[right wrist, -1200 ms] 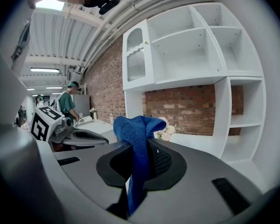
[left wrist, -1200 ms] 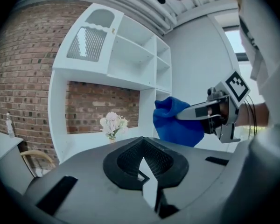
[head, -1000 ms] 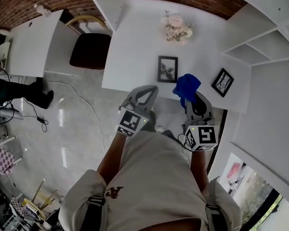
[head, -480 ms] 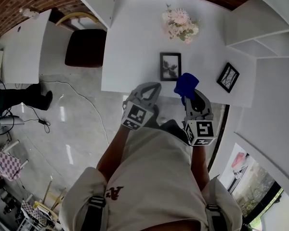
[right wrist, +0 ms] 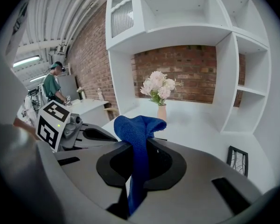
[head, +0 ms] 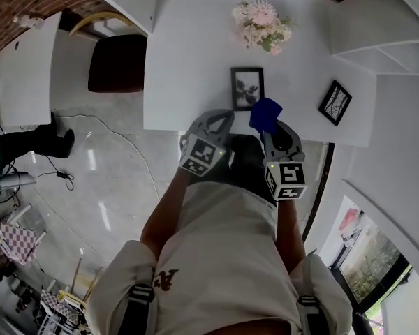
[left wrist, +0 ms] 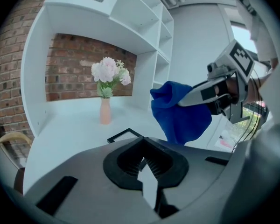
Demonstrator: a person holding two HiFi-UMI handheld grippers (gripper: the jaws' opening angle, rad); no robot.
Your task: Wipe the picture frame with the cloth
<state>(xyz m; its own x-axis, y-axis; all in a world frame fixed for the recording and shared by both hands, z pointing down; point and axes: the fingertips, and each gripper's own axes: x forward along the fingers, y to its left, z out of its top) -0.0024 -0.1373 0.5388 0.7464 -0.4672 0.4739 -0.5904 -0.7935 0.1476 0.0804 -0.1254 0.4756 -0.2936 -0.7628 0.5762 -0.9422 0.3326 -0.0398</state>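
Observation:
A black picture frame (head: 247, 88) lies flat on the white table (head: 188, 61), near its front edge; its edge (left wrist: 123, 135) also shows in the left gripper view. My right gripper (head: 271, 125) (right wrist: 140, 153) is shut on a blue cloth (head: 265, 114) (right wrist: 137, 127). The cloth (left wrist: 179, 111) hangs just at the frame's near right corner. To the left of it, at the table's front edge, my left gripper (head: 222, 115) (left wrist: 142, 160) is shut with nothing in it, just short of the frame.
A vase of pink flowers (head: 262, 25) stands behind the frame. A second small frame (head: 334, 102) (right wrist: 237, 160) lies to the right, by the white shelves (head: 377, 40). A dark chair (head: 119, 61) and another white desk (head: 21, 68) are at the left.
Both grippers have moved forward to the table's front edge. The cloth now sits beside the picture frame's near right corner. The left gripper stays shut and empty.

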